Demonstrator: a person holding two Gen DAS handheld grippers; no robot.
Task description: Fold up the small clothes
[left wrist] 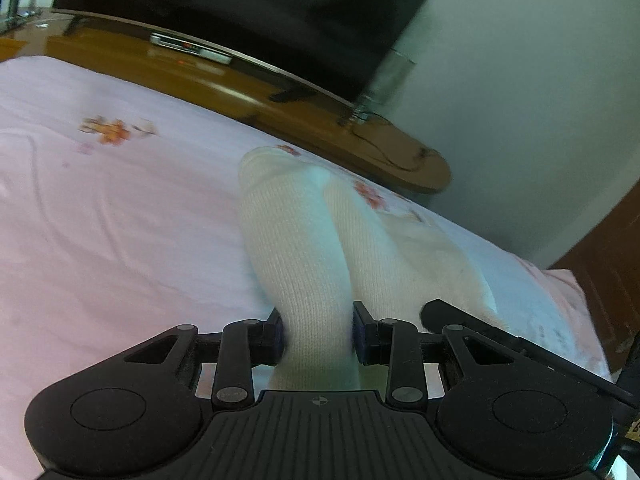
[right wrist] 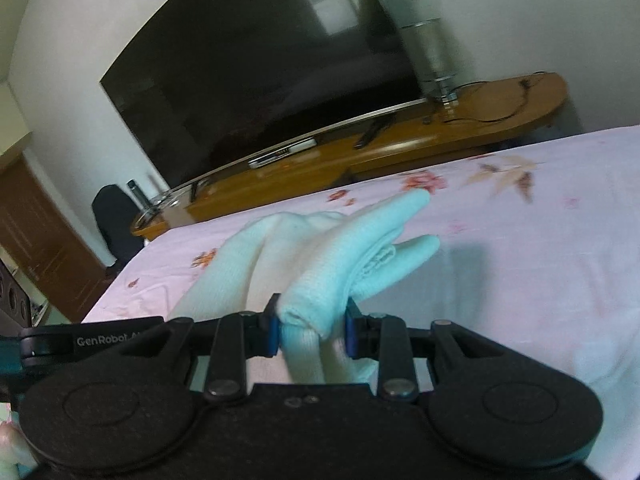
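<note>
Two grippers, one white knit garment. The left gripper (left wrist: 319, 338) pinches a bunched fold of the garment (left wrist: 304, 240) between narrowly spread jaws; the right gripper (right wrist: 312, 330) likewise pinches another fold. The garment trails onto the pink floral sheet (left wrist: 120, 220). Beyond the sheet stands one television (right wrist: 260, 80).

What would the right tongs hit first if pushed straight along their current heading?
The right tongs are already shut on the white garment, so that bunched knit goes first; beyond it, probably the pink bedsheet. Depth is unclear.
</note>
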